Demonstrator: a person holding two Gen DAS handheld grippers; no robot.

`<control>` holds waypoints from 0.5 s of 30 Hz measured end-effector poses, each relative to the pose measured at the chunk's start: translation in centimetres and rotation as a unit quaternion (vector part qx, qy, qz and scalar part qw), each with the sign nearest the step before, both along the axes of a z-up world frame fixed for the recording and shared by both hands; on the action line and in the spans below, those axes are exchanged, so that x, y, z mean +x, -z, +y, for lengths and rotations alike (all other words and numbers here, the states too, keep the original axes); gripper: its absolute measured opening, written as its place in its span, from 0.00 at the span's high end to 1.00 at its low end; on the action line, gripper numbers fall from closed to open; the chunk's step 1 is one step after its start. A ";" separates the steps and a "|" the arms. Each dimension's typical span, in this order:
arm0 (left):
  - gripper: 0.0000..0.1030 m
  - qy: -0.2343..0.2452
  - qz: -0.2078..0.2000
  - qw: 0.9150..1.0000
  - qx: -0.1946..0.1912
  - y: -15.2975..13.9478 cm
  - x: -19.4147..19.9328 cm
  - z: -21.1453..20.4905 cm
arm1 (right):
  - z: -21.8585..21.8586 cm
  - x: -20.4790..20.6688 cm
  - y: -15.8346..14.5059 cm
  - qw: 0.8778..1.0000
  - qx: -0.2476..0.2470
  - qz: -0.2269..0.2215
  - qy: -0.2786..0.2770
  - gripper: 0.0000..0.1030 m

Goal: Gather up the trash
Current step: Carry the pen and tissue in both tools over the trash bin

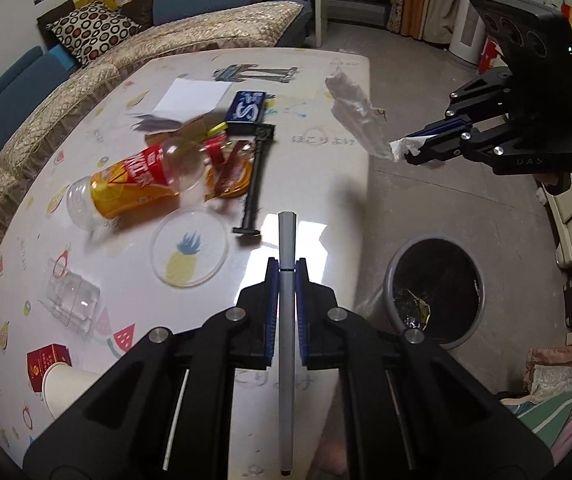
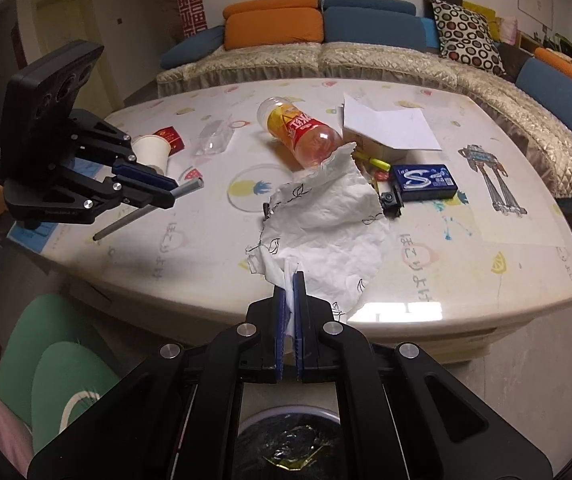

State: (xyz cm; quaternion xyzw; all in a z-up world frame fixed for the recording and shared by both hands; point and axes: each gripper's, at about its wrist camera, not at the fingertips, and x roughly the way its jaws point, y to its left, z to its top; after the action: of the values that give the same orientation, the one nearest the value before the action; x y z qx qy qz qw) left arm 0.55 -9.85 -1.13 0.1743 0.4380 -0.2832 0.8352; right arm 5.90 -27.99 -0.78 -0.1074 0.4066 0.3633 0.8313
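The left hand-held gripper (image 1: 287, 270) is clamped on a grey pen (image 1: 286, 320), which runs lengthwise between its 2 blue pads and sticks out past the tips, above the tabletop (image 1: 318, 168) near its edge. The right hand-held gripper (image 2: 290, 280) is clamped on one corner of a crumpled white tissue (image 2: 326, 216) printed with small black leaves; the sheet hangs in the air over the tabletop's near edge. On the floor just beside that edge stands a grey trash bin (image 1: 434, 288) lined in black, with a shiny crumpled wrapper inside. Still lying on the tabletop are an empty plastic bottle (image 1: 137, 180) with a red and orange label, on its side near the middle, a blue gum pack (image 1: 245, 106) farther back, a white folded paper (image 1: 193, 96) beside it, a clear plastic tray (image 1: 71, 300) and a paper cup (image 1: 65, 390) at the corner nearest the left hand-held gripper.
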 end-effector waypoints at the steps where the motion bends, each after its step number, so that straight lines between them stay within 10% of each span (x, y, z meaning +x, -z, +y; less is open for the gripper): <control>1: 0.93 0.010 0.000 1.000 -0.002 -0.1 -0.4 -0.9 | -0.7 -0.8 0.1 1.000 0.002 0.003 -0.001 0.96; 15: 0.93 0.145 0.050 0.988 -0.023 5.1 -5.7 -14.6 | -9.5 -8.8 7.6 0.994 0.000 0.103 0.027 0.96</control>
State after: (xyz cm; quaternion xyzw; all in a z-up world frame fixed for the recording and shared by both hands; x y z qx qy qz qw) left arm -5.16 -24.44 -6.22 0.2022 0.4425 -0.4192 0.7665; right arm -2.88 -37.45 -8.38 -0.0587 0.4926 0.3494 0.7948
